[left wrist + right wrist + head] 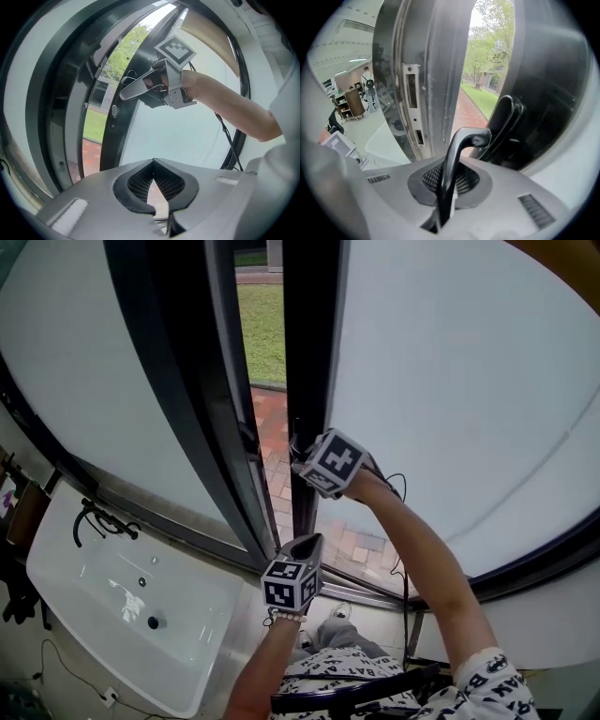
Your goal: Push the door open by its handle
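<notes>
handle [473,138]: black bent lever, clamped in right tool [447,178]
door [314,381]: dark-framed, frosted pane, ajar
left tool [153,180]: closed, empty

I've got my left gripper [309,540] and right gripper [300,457]: grey, with black-and-white marker cubes. A black cable [224,132] trails, and there's a white lettered sleeve [487,681] at five o'clock.

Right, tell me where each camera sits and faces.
Head view: person's head, steeply down at the door; left gripper, right gripper, forearms show.
Left gripper view: on the left gripper, facing the door edge; its shut jaws, the right gripper, the right forearm.
Right gripper view: on the right gripper, facing the gap; its jaws shut on the handle.
Shared: all three show the gap.
</notes>
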A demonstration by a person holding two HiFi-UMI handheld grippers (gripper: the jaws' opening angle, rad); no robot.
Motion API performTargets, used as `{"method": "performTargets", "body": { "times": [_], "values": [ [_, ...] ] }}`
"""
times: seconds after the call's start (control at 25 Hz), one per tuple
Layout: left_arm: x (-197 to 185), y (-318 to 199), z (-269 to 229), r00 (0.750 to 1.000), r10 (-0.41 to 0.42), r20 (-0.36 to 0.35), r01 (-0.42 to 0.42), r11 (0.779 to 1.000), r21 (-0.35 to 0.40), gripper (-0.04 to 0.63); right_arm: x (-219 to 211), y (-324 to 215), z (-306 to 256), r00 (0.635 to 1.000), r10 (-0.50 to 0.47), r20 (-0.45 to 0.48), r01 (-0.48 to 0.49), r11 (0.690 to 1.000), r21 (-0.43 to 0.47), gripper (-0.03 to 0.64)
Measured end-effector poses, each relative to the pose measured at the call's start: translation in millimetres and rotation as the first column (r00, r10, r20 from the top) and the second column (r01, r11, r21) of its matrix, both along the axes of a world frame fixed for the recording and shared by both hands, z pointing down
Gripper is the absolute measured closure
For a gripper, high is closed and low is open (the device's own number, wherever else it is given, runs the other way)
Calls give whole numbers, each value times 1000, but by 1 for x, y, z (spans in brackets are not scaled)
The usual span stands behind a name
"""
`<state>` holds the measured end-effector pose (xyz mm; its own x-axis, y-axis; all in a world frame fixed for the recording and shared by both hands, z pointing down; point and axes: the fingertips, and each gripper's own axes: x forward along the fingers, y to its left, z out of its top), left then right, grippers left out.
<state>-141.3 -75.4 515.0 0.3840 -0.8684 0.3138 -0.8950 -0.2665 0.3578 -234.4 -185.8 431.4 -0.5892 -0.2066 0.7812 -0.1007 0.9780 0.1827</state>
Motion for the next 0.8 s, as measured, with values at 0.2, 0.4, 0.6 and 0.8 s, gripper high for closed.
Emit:
{"method": "performTargets", "body": {
  "times": [0.2, 0.4, 0.6, 0.8],
  "values": [
    [4, -28, -4, 1000, -5, 20, 5, 1000, -10, 611, 0, -34, -4, 999, 38, 22, -38, 999, -11, 615],
    [5, -62, 7, 998, -29, 54, 34, 995, -96, 611, 2, -71, -9, 996, 74, 53, -72, 997, -32, 615],
    [3, -103, 12, 993, -84, 84, 97, 983, -157, 609, 13, -114, -9, 990, 123, 65, -121, 992, -28, 615],
    [-6, -137, 5, 986, -131, 99, 145, 978, -150, 609, 19, -155, -11, 981, 179, 75, -176, 983, -47, 615]
  ]
}}
